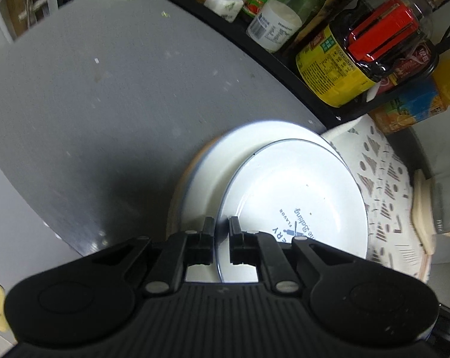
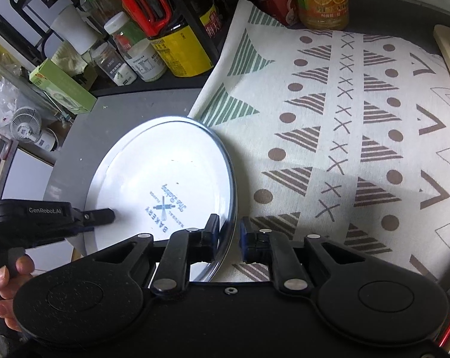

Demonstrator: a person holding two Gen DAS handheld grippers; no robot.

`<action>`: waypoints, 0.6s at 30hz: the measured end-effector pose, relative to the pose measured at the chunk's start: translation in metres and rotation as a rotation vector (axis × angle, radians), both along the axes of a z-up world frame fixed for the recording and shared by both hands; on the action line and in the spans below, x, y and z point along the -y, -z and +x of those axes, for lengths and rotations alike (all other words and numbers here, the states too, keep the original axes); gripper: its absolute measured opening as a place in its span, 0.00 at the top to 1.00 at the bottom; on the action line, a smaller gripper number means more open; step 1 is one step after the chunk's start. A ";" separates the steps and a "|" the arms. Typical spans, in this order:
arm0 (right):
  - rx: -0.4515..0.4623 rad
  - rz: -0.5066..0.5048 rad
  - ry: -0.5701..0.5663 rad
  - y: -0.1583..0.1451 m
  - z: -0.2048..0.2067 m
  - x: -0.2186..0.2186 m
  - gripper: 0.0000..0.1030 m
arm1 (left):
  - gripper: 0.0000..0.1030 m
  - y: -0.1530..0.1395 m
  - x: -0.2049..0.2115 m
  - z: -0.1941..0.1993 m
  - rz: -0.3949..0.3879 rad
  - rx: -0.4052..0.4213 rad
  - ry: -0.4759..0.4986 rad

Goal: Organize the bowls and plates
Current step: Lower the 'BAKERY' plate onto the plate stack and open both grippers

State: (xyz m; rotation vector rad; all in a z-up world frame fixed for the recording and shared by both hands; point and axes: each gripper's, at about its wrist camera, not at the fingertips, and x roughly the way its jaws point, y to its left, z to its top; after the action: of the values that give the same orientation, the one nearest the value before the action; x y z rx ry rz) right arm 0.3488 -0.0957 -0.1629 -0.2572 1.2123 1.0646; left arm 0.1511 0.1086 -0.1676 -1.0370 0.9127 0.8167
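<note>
Gripping: left claw, fingers narrow and pinched on the near rim of the white plate; the rim edge passes between the two pads.
Right claw: at lower centre of its view, fingers set slightly apart astride the same plate's blue-lined right rim; the left finger lies against the plate face, the right finger sits just off the rim over the cloth.
Left claw, seen from right: fingertip resting on the plate's left side, with the person's hand at lower left.
Plate marking: blue bakery print in the well.
Under plate: larger white dish, stacked beneath and showing at upper left of the plate.
Cloth: patterned cloth with triangles, dots and crosses, filling the right of the right view, touching the plate's rim.
Bench: grey bench, upper left.
Rack: black shelf of bottles and jars, upper right; yellow-labelled bottle with red handle.
</note>
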 end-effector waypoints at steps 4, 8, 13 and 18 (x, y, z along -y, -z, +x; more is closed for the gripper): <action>-0.001 -0.001 -0.003 0.000 -0.002 -0.002 0.81 | 0.93 0.001 -0.003 -0.003 -0.011 0.000 0.002; -0.002 -0.003 0.001 0.002 -0.002 -0.003 0.79 | 0.93 0.000 -0.001 -0.001 0.003 -0.018 0.013; 0.001 -0.002 0.011 0.000 -0.002 -0.001 0.79 | 0.93 -0.001 -0.004 0.002 -0.009 -0.040 0.035; -0.011 0.029 0.021 -0.009 0.002 0.005 0.74 | 0.93 -0.014 -0.001 0.009 0.046 -0.081 0.079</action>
State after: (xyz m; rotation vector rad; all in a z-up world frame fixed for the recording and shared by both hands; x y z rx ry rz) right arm 0.3503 -0.1003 -0.1538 -0.2162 1.2059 1.0662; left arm 0.1606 0.1098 -0.1532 -0.9276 0.9925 0.8146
